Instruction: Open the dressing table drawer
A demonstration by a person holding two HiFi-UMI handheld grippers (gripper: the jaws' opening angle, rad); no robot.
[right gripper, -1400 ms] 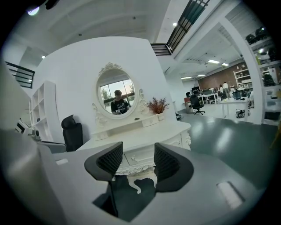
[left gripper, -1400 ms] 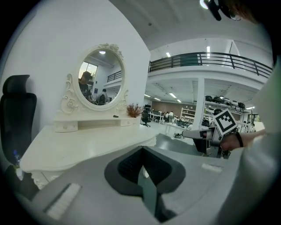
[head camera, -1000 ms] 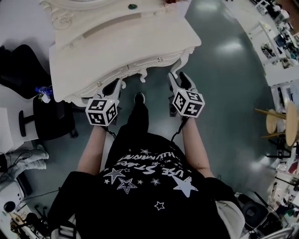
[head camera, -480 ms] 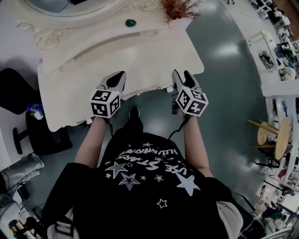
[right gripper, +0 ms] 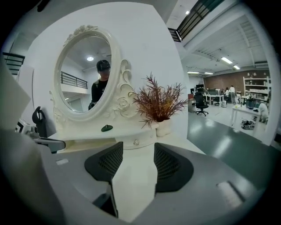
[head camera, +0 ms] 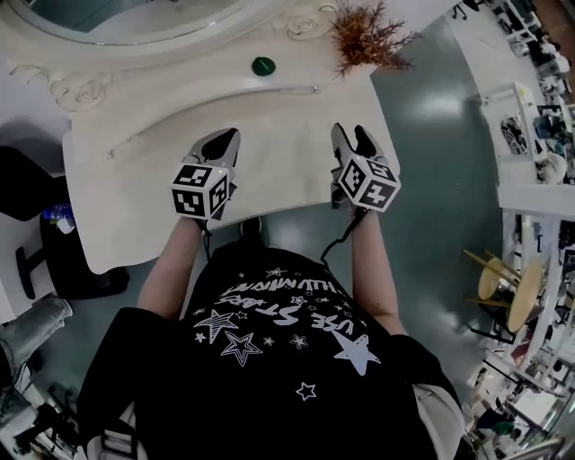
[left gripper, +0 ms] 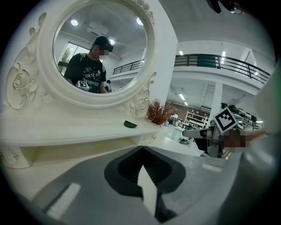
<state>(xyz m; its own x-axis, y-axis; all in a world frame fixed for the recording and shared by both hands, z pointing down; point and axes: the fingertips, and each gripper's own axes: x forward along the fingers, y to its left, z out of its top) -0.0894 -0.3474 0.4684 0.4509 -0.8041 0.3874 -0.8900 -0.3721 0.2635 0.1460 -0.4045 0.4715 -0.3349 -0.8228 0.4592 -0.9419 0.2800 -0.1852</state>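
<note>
The white dressing table (head camera: 269, 162) fills the top of the head view, with its oval mirror (head camera: 135, 18) at the back. Its front drawers are hidden under the tabletop there. A small upper drawer with a round knob (right gripper: 136, 142) shows in the right gripper view, below the shelf. My left gripper (head camera: 220, 139) hovers over the tabletop's left middle, its jaws shut on nothing (left gripper: 141, 149). My right gripper (head camera: 349, 135) hangs over the right side near the front edge, open and empty (right gripper: 138, 147).
On the upper shelf lies a small green object (head camera: 262, 66), with a dried plant in a white pot (head camera: 368, 36) beside it. A black chair (head camera: 54, 260) stands left of the table. Wooden stools (head camera: 503, 287) and desks (head camera: 530, 108) stand on the floor at the right.
Both grippers have moved from the table's front edge by the knobbed drawer fronts up and forward over the tabletop. The front drawers have dropped out of sight.
</note>
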